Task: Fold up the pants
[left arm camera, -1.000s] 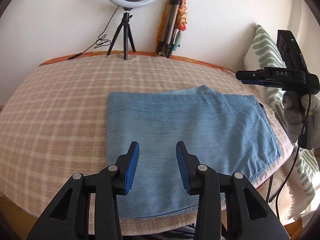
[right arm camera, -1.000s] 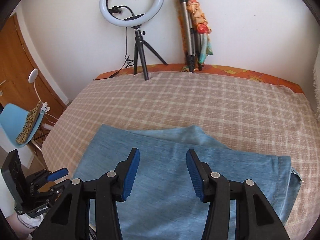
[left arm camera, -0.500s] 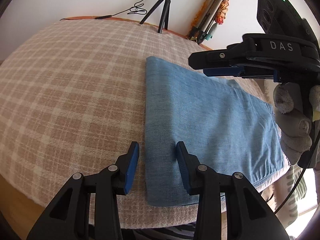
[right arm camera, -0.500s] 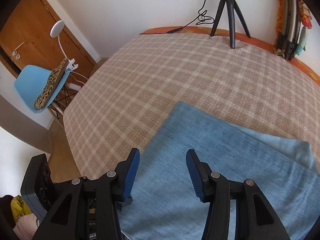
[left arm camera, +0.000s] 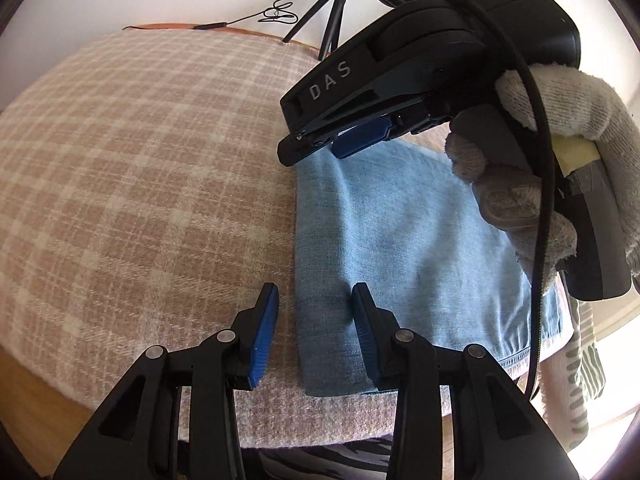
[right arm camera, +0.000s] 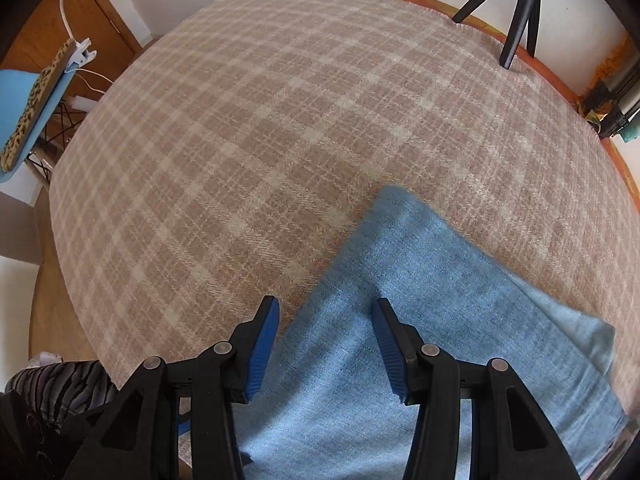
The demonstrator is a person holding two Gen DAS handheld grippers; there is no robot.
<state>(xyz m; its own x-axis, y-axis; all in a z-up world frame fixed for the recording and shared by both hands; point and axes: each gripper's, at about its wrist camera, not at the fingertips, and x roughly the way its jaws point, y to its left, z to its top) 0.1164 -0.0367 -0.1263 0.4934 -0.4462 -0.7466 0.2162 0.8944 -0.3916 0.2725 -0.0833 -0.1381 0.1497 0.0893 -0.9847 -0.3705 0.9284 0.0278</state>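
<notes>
A: Item one, nearest: our left gripper (left arm camera: 313,320), jaws apart, straddling the near left edge of the pants (left arm camera: 400,240).

B: Nothing held. Item two: right gripper (right arm camera: 326,330), also spread, over the same edge farther along.

A: Both seem placed to pinch it for another fold.

B: Item three: pants, folded, on the plaid blanket (right arm camera: 280,120). Beyond, a tripod (right arm camera: 520,12).

At the bottom of the frame the left gripper (left arm camera: 314,320) stands open, straddling the left edge of the folded blue pants (left arm camera: 404,240) on the checked bed (left arm camera: 140,180). At upper right, a gloved hand (left arm camera: 560,152) holds the right gripper (left arm camera: 356,136) over the pants' far corner.
</notes>
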